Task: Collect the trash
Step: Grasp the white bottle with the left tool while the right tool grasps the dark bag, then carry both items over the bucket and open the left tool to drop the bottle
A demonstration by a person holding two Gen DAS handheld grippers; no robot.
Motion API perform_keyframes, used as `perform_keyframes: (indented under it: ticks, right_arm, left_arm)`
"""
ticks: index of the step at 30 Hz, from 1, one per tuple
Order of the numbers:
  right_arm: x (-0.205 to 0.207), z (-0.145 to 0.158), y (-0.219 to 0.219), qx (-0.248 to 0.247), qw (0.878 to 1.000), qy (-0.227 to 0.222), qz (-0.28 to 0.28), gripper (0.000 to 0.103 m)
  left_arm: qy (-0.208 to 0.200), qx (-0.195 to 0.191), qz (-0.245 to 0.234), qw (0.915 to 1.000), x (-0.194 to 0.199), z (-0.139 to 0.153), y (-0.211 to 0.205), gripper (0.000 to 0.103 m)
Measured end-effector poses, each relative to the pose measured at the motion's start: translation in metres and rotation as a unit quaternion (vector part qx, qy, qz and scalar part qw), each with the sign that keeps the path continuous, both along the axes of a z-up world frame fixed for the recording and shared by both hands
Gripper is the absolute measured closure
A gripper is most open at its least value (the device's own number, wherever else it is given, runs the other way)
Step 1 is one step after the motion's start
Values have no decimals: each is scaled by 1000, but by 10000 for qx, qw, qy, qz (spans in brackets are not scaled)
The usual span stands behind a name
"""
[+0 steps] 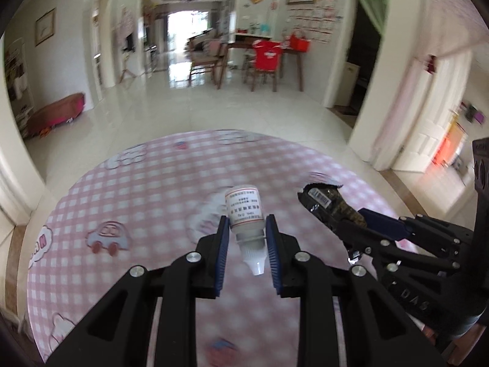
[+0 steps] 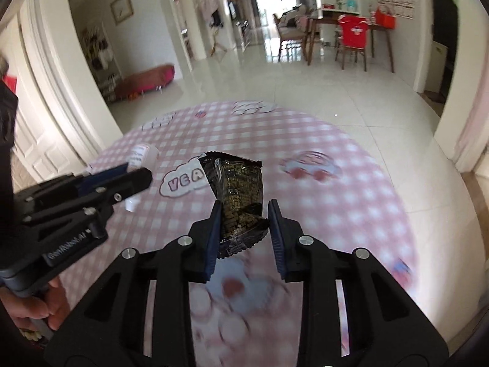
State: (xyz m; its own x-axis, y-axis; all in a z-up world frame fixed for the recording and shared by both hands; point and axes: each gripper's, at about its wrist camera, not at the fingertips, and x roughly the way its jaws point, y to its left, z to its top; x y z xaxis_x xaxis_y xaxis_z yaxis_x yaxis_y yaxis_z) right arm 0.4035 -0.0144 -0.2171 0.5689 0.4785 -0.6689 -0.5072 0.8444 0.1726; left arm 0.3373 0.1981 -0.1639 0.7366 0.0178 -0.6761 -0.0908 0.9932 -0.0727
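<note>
Your left tool pinches a small white bottle — your right tool pinches a black wrapper — above the pink-checked desk.

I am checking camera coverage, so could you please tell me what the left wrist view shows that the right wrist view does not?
Only the left wrist view shows the small white bottle's printed label and nozzle clearly, clamped in the left gripper, plus the barcode on the black wrapper.

Only the right wrist view shows the wrapper's gold pattern, pinched in the right gripper, and a hand on the other gripper's handle.

Both show the pink checked tablecloth and both held items.
</note>
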Motion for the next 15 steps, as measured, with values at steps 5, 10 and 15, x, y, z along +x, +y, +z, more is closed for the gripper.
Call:
perform_keyframes:
  ticks: [5,10,15]
  right_arm:
    - [-41,14,-75,437,9981,-164,-413,74]
    - [-83,17,-160,838,9915,-264,-961,74]
    - [-117,6,-229,1156,9811,-295,-1524,74]
  left_arm:
    - [-120,177,-510,9985,-24,10,-64,79]
    - [-125,314,-1043,9940,-37,11,-129,79]
    - [-69,457,-1636,9854,-49,6,-200,79]
